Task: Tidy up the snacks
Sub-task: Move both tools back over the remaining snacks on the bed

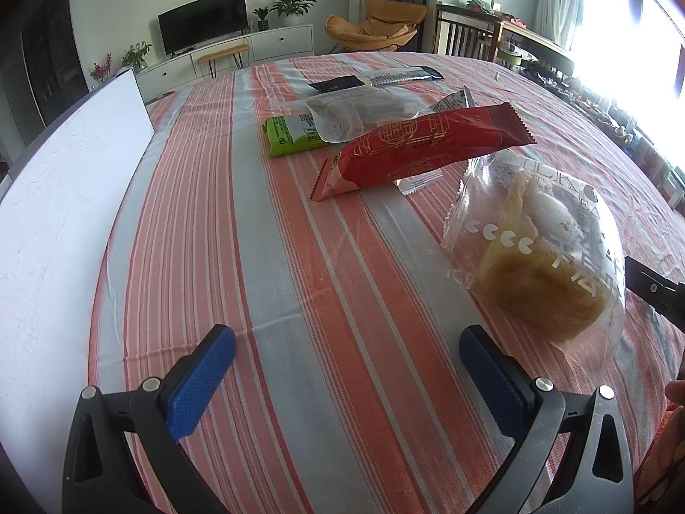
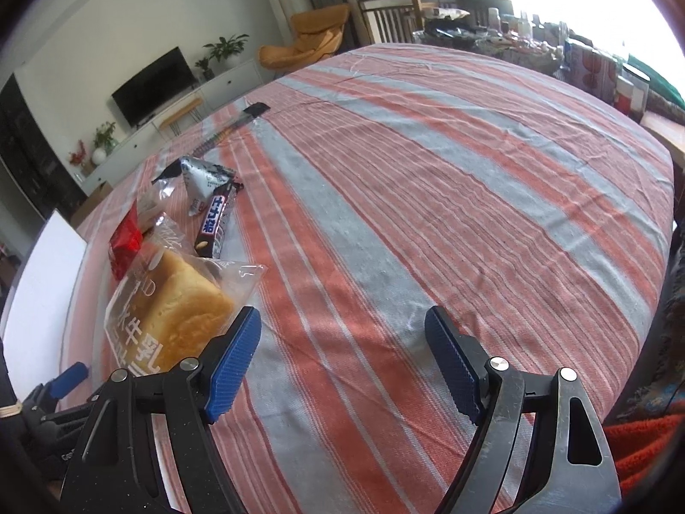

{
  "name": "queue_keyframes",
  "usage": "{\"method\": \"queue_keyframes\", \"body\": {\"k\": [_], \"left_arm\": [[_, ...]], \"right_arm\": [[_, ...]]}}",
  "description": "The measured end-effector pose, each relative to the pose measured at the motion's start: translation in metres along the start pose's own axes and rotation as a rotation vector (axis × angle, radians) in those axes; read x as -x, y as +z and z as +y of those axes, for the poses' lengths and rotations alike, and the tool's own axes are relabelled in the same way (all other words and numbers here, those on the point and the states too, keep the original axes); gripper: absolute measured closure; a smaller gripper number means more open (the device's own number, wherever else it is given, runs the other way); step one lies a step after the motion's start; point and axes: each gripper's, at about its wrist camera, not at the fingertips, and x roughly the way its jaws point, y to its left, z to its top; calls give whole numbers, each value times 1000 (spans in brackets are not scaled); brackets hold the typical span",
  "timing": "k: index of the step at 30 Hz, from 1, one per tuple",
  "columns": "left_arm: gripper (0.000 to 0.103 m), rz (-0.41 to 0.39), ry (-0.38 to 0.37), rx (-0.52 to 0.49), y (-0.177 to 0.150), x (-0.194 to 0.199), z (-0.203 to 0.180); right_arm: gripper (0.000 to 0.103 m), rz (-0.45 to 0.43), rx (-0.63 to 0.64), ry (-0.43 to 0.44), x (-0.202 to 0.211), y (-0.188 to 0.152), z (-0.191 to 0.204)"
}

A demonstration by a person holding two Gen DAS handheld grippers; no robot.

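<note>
Both blue-padded grippers, left (image 1: pixel 346 368) and right (image 2: pixel 342 360), are spread wide over the red-and-grey striped tablecloth (image 2: pixel 428 197), nothing between the pads. The clear-bagged bread loaf (image 2: pixel 171 312) sits just beside the right one's left finger. Further back: long red foil snack packet (image 1: pixel 419 145), dark chocolate bar (image 2: pixel 216 225), green packet (image 1: pixel 291 135).

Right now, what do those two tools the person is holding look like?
Both are black plastic tongs with two fingers each. The left gripper and right gripper carry ribbed blue pads on the fingertips and round silver rivets at the joints. A patterned red and orange sleeve shows alongside.
</note>
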Motion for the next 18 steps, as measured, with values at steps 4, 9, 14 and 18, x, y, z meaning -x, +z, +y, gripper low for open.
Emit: {"method": "queue_keyframes", "body": {"k": [4, 9, 14, 18], "left_arm": [[0, 0, 0, 0, 0, 0, 0], [0, 0, 0, 0, 0, 0, 0], [0, 0, 1, 0, 0, 0, 0], [0, 0, 1, -1, 0, 0, 0]], "right_arm": [[18, -1, 6, -5, -1, 0, 1], [18, -10, 7, 8, 0, -1, 0], [18, -14, -23, 24, 1, 0, -3], [18, -16, -30, 37, 2, -1, -6]]}}
